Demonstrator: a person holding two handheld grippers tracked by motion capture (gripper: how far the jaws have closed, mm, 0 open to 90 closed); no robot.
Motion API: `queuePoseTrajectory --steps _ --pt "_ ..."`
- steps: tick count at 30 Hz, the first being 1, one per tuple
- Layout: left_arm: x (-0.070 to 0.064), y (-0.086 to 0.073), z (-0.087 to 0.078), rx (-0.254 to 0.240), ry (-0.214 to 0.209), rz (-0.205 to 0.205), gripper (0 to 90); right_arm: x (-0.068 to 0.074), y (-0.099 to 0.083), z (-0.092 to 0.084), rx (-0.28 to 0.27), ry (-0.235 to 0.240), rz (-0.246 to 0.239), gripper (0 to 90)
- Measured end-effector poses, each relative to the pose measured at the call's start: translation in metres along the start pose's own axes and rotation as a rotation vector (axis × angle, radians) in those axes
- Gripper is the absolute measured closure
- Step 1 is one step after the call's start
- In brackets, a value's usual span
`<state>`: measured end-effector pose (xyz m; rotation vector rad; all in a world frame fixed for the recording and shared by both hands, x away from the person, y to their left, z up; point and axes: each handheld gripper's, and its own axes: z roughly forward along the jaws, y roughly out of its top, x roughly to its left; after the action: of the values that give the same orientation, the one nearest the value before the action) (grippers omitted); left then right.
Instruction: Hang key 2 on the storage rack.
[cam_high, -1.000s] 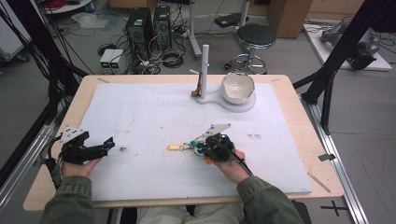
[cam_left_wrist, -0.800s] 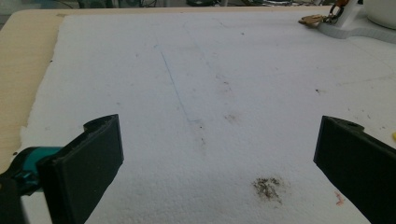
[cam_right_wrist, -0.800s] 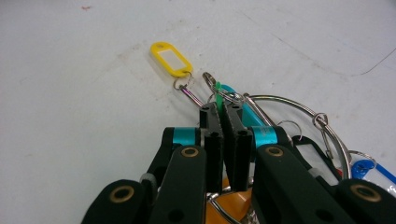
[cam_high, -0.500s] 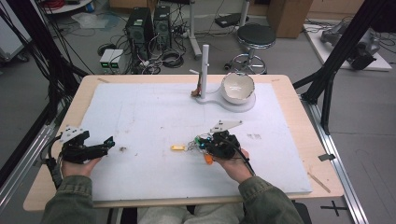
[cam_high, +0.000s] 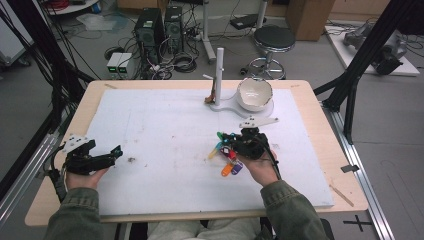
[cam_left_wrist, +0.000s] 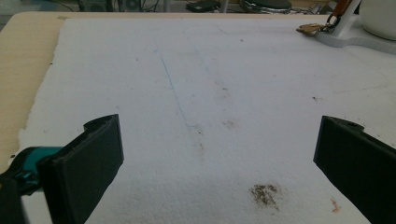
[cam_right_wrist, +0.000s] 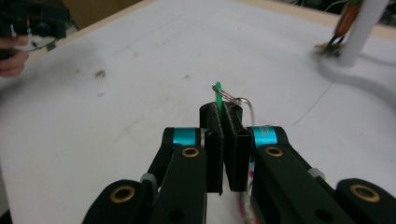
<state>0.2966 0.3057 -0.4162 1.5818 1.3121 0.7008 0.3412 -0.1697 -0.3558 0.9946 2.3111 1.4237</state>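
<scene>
A bunch of coloured key tags (cam_high: 229, 161) on a metal ring (cam_right_wrist: 232, 99) hangs above the white mat (cam_high: 160, 125), just right of its middle. My right gripper (cam_high: 221, 137) is shut on the bunch's green tag (cam_right_wrist: 217, 94), and the yellow, red, orange and purple tags dangle below the hand. In the right gripper view the jaws (cam_right_wrist: 222, 113) press together with the green tag and ring poking out of their tips. My left gripper (cam_high: 115, 151) rests at the mat's left edge, open (cam_left_wrist: 219, 154), with only bare mat between its pads.
A white stand with an upright post (cam_high: 219, 75) and a white bowl (cam_high: 255, 94) sits at the back of the mat. Another set of keys (cam_high: 210, 99) hangs at the post's foot. A dark smudge (cam_left_wrist: 265, 193) marks the mat near the left gripper.
My right gripper has risen and drifted slightly right, lifting the bunch of tags off the mat so they now hang free. The left gripper has stayed put.
</scene>
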Motion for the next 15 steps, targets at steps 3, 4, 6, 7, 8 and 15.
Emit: queuePoseTrajectory --steps 3,4,6,7,8,15 --pt "0.000 0.000 -0.001 -0.008 -0.004 -0.007 1.9 -0.006 0.011 -0.009 -0.034 -0.006 0.024 87.9" --pt "0.001 0.000 -0.001 -0.007 -0.004 -0.006 1.9 -0.007 0.016 -0.013 -0.040 -0.011 0.032 87.9" --pt "0.001 0.000 -0.001 -0.008 -0.003 -0.007 1.9 -0.008 0.023 -0.018 -0.055 -0.016 0.029 87.9" --pt "0.001 0.000 -0.001 -0.009 -0.003 -0.009 1.9 -0.008 0.027 -0.020 -0.063 -0.017 0.028 87.9" --pt "0.001 0.000 -0.001 -0.009 -0.005 -0.008 1.9 -0.008 0.031 -0.022 -0.070 -0.018 0.027 87.9" --pt "0.001 0.000 -0.001 -0.013 -0.006 -0.012 1.9 -0.003 0.056 -0.029 -0.098 -0.015 0.006 87.9"
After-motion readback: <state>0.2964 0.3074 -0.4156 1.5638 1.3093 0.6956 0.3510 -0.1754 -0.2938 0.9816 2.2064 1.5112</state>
